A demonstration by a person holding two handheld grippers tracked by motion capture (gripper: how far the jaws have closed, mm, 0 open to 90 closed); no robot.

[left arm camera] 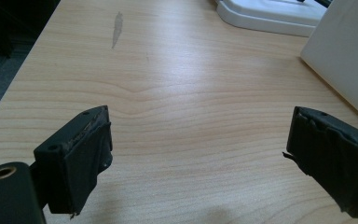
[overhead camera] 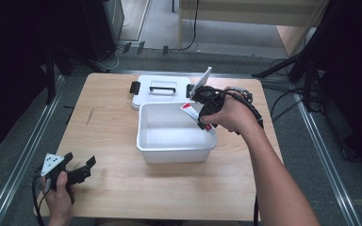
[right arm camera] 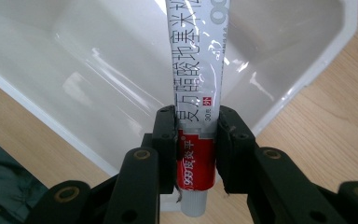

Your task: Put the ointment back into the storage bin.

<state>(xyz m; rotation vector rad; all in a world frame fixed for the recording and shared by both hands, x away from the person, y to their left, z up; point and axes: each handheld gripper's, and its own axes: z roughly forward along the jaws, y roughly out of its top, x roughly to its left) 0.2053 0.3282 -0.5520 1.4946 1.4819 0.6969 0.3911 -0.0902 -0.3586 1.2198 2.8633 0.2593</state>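
Right tongs [right arm camera: 196, 133]: jaws clamped on a tube [right arm camera: 196, 84], gripped near its cap end, red band between the pads, the silver printed body running out ahead. In the high view the right tongs [overhead camera: 206, 109] sit over the far right corner of the bin [overhead camera: 176, 151], with the tube [overhead camera: 194, 114] slanting down and partly inside the rim. The right gripper view shows the tube's far end over the bin's [right arm camera: 307, 79] white interior; I cannot tell whether it touches the floor of the bin. The bin looks otherwise empty.

Left tongs [left arm camera: 196, 158]: jaws spread wide, nothing between them, only bare worktop [left arm camera: 177, 93] ahead. In the high view the left tongs [overhead camera: 78, 170] rest low at the near left corner of the worktop [overhead camera: 113, 188], well apart from the bin.

Behind the bin lies the lid [overhead camera: 162, 89], handle up, touching or just beside the bin's far wall.

Step in hand, as judged: placing the tube into the bin. Next move calls for lowering the tube further inside, clear of the rim, then parting the jaws so it drops flat. The lid likely follows; it needs both latches aligned.
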